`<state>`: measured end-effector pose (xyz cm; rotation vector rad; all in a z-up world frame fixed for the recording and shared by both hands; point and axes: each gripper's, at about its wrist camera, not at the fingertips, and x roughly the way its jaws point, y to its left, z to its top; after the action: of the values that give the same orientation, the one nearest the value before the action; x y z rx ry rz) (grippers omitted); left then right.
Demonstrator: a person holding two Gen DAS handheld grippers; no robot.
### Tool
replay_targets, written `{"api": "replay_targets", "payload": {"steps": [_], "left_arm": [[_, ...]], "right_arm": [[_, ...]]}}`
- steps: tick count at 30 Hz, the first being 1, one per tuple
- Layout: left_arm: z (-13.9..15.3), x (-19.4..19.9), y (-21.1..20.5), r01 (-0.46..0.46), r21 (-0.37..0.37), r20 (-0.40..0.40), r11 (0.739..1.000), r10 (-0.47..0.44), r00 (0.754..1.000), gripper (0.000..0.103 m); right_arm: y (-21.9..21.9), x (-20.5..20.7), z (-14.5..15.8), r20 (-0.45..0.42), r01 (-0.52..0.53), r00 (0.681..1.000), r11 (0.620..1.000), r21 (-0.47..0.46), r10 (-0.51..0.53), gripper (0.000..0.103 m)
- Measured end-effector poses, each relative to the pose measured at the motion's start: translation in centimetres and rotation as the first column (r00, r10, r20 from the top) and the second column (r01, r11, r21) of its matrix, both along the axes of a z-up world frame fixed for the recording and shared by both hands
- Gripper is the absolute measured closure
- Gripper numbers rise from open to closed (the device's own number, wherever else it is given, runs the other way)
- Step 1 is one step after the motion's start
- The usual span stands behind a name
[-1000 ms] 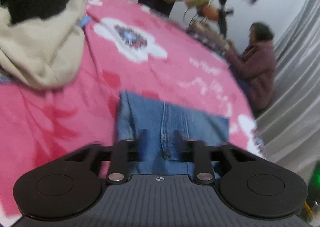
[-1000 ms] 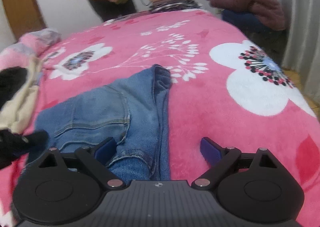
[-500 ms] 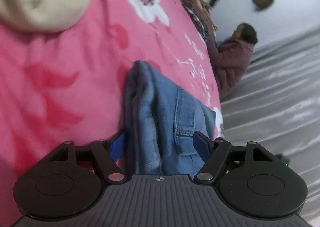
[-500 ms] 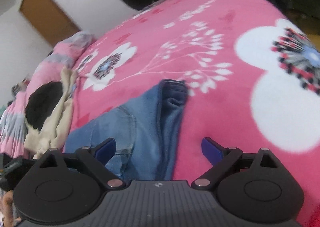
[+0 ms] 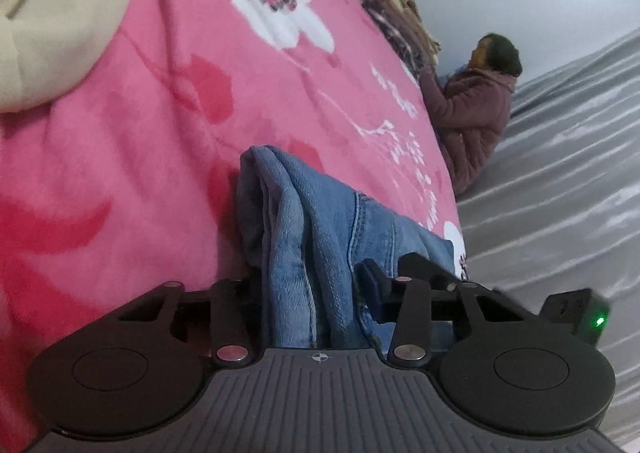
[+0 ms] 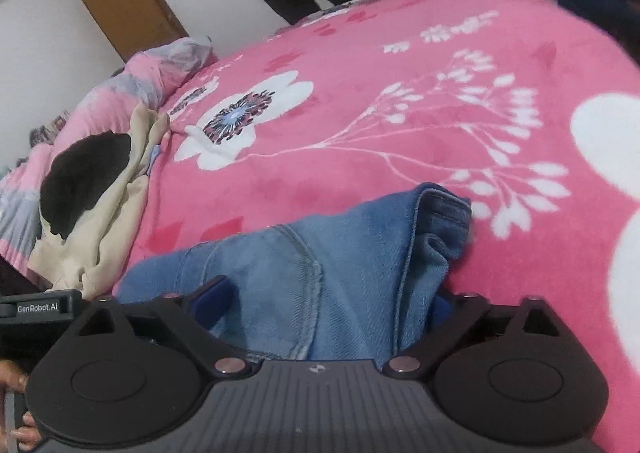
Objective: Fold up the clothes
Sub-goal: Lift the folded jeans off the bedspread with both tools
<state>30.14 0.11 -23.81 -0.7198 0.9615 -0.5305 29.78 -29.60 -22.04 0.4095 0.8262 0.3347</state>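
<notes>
Where jeans (image 6: 320,273) lie, casing (image 6: 38,307) reads "GenRobot.AI".

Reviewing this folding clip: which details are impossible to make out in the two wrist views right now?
- Left gripper, left wrist view: its left pad is hidden behind the bunched blue denim jeans; the jaws have just been closing on the denim.
- Right gripper, right wrist view: its right pad is buried under denim, so contact is unclear.
- Near end of the jeans: covered by the gripper bodies in both views.
- Cream garment: cut off by the frame edge, left wrist view.
</notes>
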Motion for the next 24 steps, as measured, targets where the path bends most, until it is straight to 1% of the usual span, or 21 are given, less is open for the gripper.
{"api": "replay_targets", "payload": {"steps": [1, 2, 3, 5, 6, 8, 11, 14, 17, 19, 22, 24], "left_arm": [[0.5, -0.5, -0.2, -0.017, 0.011, 0.009, 1.000, 0.017, 1.000, 0.066], [1.0, -1.0, -0.5, -0.033, 0.022, 0.020, 0.999, 0.033, 0.999, 0.066], [1.7, -1.4, -0.9, -0.044, 0.043, 0.041, 0.998, 0.042, 0.998, 0.068], [3.9, -2.8, -1.9, -0.032, 0.103, 0.124, 0.994, 0.019, 0.992, 0.070], [5.2, -3.6, -2.3, -0.024, 0.118, 0.164, 0.993, 0.004, 0.986, 0.071], [7.6, -4.9, -2.5, -0.010, 0.119, 0.221, 0.993, -0.016, 0.975, 0.072], [10.8, -7.2, -2.6, -0.012, 0.122, 0.289, 0.992, -0.024, 0.957, 0.073], [13.8, -9.9, -2.8, -0.031, 0.154, 0.368, 0.988, -0.028, 0.930, 0.073], [17.2, -12.8, -2.9, -0.057, 0.160, 0.443, 0.986, -0.020, 0.897, 0.073], [18.9, -14.2, -2.4, -0.066, 0.152, 0.479, 0.986, -0.015, 0.878, 0.073], [22.0, -16.4, -1.3, -0.081, 0.113, 0.509, 0.990, 0.013, 0.861, 0.073], [24.3, -18.2, -0.5, -0.098, 0.105, 0.543, 0.990, 0.026, 0.839, 0.074]], "right_arm": [[-0.3, -0.4, 0.3, 0.000, 0.013, 1.000, 1.000, 0.020, -0.013, 0.021], [-0.8, -0.9, 0.6, 0.000, 0.030, 1.000, 0.998, 0.057, -0.030, 0.025], [-1.4, -1.4, 0.9, 0.000, 0.048, 0.999, 0.994, 0.093, -0.048, 0.032], [-1.8, -2.4, 1.8, 0.012, 0.063, 0.998, 0.991, 0.121, -0.065, 0.036], [-1.8, -3.0, 2.5, 0.022, 0.062, 0.998, 0.989, 0.131, -0.066, 0.037], [-1.4, -4.3, 4.3, 0.059, 0.063, 0.996, 0.991, 0.121, -0.071, 0.037], [-1.0, -6.5, 7.5, 0.136, 0.063, 0.988, 0.992, 0.108, -0.078, 0.037], [-0.9, -8.6, 10.6, 0.205, 0.058, 0.975, 0.992, 0.116, -0.081, 0.037], [-0.3, -10.7, 14.1, 0.277, 0.037, 0.959, 0.993, 0.112, -0.067, 0.037], [0.0, -12.2, 16.7, 0.321, 0.012, 0.946, 0.994, 0.107, -0.046, 0.037], [1.0, -14.3, 20.4, 0.383, -0.022, 0.924, 0.995, 0.093, -0.015, 0.037], [1.9, -15.5, 22.7, 0.422, -0.043, 0.907, 0.996, 0.081, 0.005, 0.037]]}}
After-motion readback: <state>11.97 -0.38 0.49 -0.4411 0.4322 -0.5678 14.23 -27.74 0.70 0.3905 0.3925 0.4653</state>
